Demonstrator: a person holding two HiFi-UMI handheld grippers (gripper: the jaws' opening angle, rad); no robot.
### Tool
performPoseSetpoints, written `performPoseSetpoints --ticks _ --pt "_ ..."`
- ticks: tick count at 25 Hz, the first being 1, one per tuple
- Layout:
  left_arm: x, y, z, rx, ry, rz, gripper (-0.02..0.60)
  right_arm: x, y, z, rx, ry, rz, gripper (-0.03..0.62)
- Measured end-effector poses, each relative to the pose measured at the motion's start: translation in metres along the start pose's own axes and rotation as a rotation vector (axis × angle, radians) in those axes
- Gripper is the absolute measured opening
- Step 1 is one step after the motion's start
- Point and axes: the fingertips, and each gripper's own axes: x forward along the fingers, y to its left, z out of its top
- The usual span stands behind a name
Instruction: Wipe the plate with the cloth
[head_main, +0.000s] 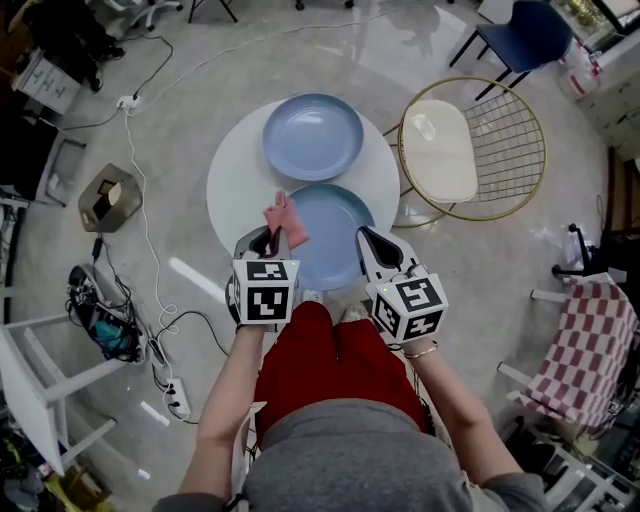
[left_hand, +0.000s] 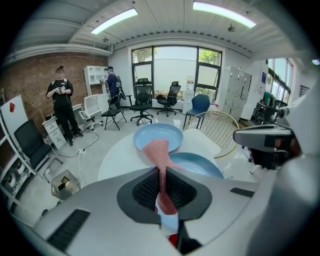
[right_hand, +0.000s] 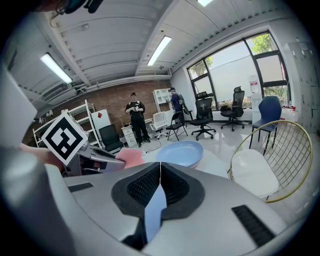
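Two blue plates lie on a round white table (head_main: 232, 180): a far plate (head_main: 313, 136) and a near plate (head_main: 330, 240) at the front edge. My left gripper (head_main: 272, 238) is shut on a pink cloth (head_main: 285, 222), which hangs over the near plate's left rim. In the left gripper view the cloth (left_hand: 160, 152) stands up from between the jaws, with the near plate (left_hand: 197, 164) just beyond. My right gripper (head_main: 366, 238) is shut on the near plate's right rim; a blue sliver of that plate (right_hand: 155, 205) shows between its jaws.
A gold wire chair (head_main: 515, 150) with a white cushion stands right of the table, with a blue chair (head_main: 525, 35) behind it. A cardboard box (head_main: 108, 197), cables and a power strip (head_main: 176, 398) lie on the floor at left. Two people (left_hand: 61, 107) stand far off.
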Motion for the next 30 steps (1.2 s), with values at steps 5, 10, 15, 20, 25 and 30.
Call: performPoseSetpoints --ticks 5,10,15,20,25,30 --pt "-0.018 0.000 0.020 -0.018 -0.070 0.016 0.029 -0.012 0.000 0.019 -0.017 -0.050 -0.002 0.029" --pt "-0.035 -0.005 0.031 -0.022 -0.122 0.024 0.029 -0.029 0.001 0.030 -0.017 -0.088 -0.004 0.029" --pt "-0.052 -0.017 0.050 -0.013 -0.203 0.010 0.030 -0.043 -0.007 0.048 -0.020 -0.134 -0.002 0.029" --pt "-0.075 -0.027 0.062 -0.007 -0.275 -0.006 0.029 -0.057 -0.004 0.064 -0.037 -0.175 0.006 0.029" --pt "-0.097 -0.035 0.078 0.026 -0.355 0.000 0.029 -0.072 -0.002 0.074 -0.043 -0.216 0.009 0.029" --pt "-0.113 -0.044 0.085 0.045 -0.412 0.008 0.029 -0.087 0.001 0.083 -0.046 -0.257 0.027 0.029"
